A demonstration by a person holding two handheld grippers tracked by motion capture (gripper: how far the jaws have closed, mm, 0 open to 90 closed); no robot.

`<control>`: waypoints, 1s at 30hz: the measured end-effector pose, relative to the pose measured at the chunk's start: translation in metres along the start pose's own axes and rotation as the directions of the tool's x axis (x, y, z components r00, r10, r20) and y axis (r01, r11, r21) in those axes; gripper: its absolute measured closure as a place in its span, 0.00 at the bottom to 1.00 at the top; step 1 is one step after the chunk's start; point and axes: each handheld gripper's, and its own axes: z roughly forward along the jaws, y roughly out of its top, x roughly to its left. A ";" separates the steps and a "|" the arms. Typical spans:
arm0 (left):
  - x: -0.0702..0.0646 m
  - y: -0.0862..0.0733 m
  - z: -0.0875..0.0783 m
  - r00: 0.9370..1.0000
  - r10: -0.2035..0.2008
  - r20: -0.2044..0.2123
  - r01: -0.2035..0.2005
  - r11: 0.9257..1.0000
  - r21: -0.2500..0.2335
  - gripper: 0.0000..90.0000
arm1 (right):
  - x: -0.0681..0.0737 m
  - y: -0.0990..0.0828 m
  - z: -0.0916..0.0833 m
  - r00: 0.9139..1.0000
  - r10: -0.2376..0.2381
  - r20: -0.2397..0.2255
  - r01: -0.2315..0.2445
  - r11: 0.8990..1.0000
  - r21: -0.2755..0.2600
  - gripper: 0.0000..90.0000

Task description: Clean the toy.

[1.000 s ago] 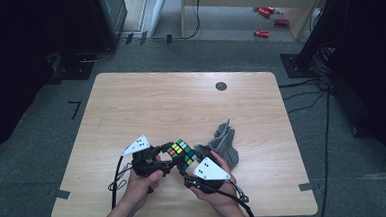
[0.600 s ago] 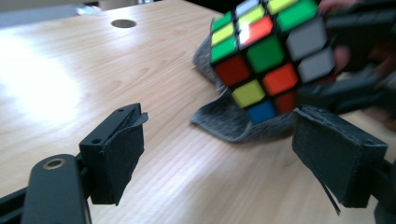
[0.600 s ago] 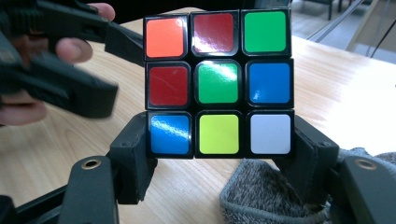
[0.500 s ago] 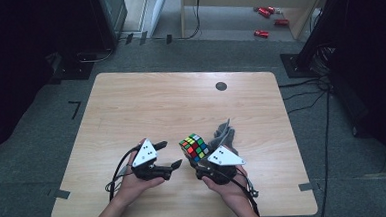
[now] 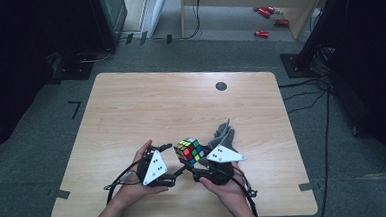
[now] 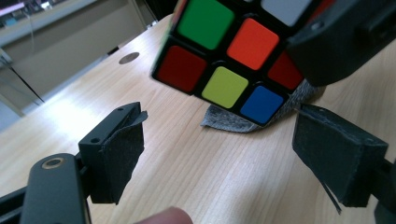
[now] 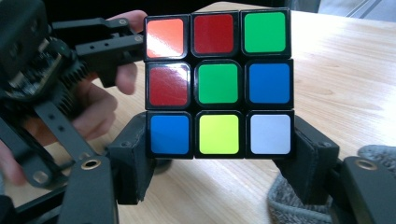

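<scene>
Right gripper (image 7: 219, 172) clamps cube (image 7: 218, 84) — uncontained.

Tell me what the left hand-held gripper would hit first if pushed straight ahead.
Probably the puzzle cube, held up by the right hand-held gripper; the left hand-held gripper might instead pass beneath, reaching the grey cloth.

Looks like a lab or workshop room to me. Bare wooden table (image 5: 181, 104) on grey carpet (image 5: 43, 146), floor cables (image 5: 305, 90), dark equipment racks (image 5: 108, 18) round the edges.
</scene>
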 end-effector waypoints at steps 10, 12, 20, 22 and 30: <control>-0.007 -0.001 -0.001 0.988 0.127 -0.086 -0.130 0.991 -0.030 0.21 | 0.006 0.002 0.002 0.996 0.050 -0.069 -0.047 0.998 0.039 0.38; -0.010 -0.001 -0.002 0.982 0.158 -0.100 -0.163 0.986 -0.041 0.26 | 0.006 0.002 0.003 0.995 0.062 -0.079 -0.059 0.997 0.044 0.38; -0.017 -0.002 0.000 0.979 0.186 -0.084 -0.189 0.982 -0.030 0.33 | 0.002 -0.001 0.009 0.982 0.148 -0.118 -0.136 0.985 0.110 0.38; -0.019 -0.003 0.001 0.976 0.201 -0.088 -0.204 0.979 -0.018 0.37 | 0.000 -0.002 0.010 0.978 0.170 -0.117 -0.155 0.980 0.124 0.38; -0.007 -0.004 0.000 0.993 0.086 -0.083 -0.083 0.996 0.043 0.38 | -0.023 0.001 0.003 0.952 0.259 -0.162 -0.243 0.964 0.109 0.22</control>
